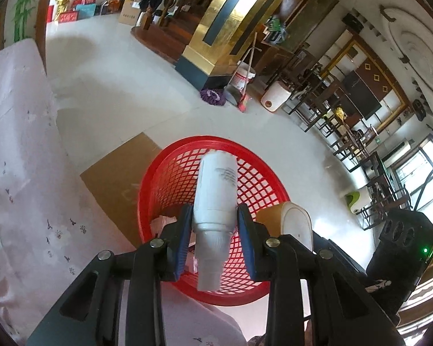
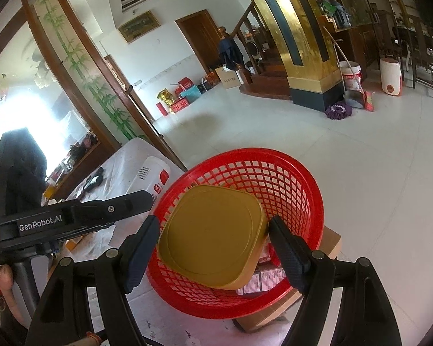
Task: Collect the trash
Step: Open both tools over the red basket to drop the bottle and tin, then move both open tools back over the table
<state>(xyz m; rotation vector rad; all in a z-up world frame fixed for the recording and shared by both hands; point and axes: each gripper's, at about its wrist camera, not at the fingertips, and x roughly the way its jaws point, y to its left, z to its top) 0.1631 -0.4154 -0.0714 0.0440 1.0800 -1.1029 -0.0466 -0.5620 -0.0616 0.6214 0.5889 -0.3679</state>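
The fingers of the left gripper (image 1: 215, 225) are set against the two sides of a white bottle (image 1: 215, 193), which is pinched cap-end toward the camera and hangs over the red mesh basket (image 1: 170, 173); the fingers of the right gripper (image 2: 213, 239) are spread wide and pinch a flat, rounded-square yellow container (image 2: 212, 236) by its opposite edges, also above the basket (image 2: 291, 178). The basket stands off the edge of the cloth-covered table (image 1: 23, 150), on what appears to be a cardboard box (image 2: 330, 240); some packets are already seen inside it.

Trouble is judged most likely at release; the bottle is held only near its shoulder, so it could swing or slip and strike the rim, bouncing to the floor; the wide container could land flat across the basket's mouth, or collide with the bottle if both are dropped together; the light basket might also be tipped off its perch by a knock.

"GenRobot.AI" can be read on the left gripper's body in the right wrist view; the bottle's grey print is too blurred to be read, and a white bottle with a red label (image 2: 156, 177) lying on the table bears print that cannot be made out.
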